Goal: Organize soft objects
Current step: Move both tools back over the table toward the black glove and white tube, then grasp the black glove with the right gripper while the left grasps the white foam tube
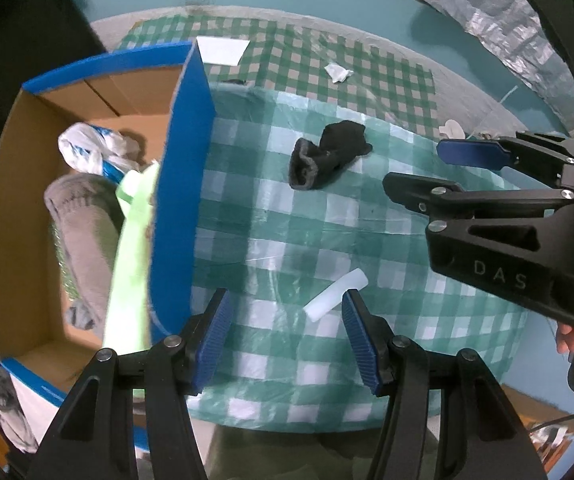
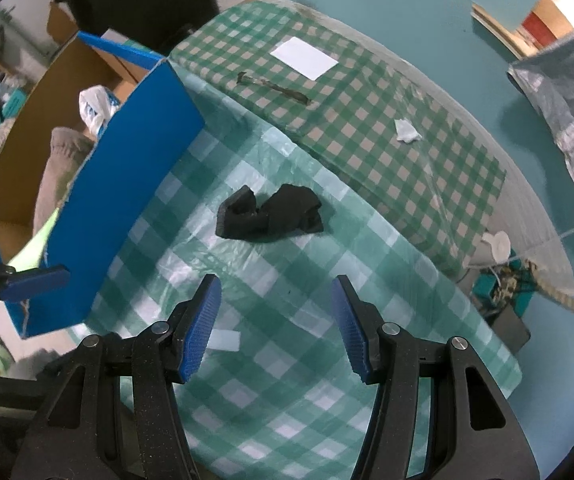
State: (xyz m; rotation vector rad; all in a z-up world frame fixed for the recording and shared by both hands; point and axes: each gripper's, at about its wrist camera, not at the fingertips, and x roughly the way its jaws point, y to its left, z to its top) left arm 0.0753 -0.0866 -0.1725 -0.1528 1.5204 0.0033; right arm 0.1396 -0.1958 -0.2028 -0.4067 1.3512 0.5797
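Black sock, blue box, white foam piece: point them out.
black sock (image 2: 271, 212), right wrist view, middle of the bundle.
blue box (image 1: 185, 168), left wrist view, outer blue wall.
white foam piece (image 1: 335, 296), left wrist view, its middle.

There is one black sock (image 2: 271, 212), one blue box (image 1: 183, 184), one white foam piece (image 1: 335, 296), one white paper sheet (image 2: 303, 58) and two crumpled tissues (image 2: 406, 131) (image 2: 497, 245).

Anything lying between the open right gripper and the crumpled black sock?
Nothing: in the right wrist view, only bare checked plastic tablecloth separates the right gripper from the crumpled black sock.

Dim, bluish light; fisheye-warped edges, soft blur, faint plastic glare.
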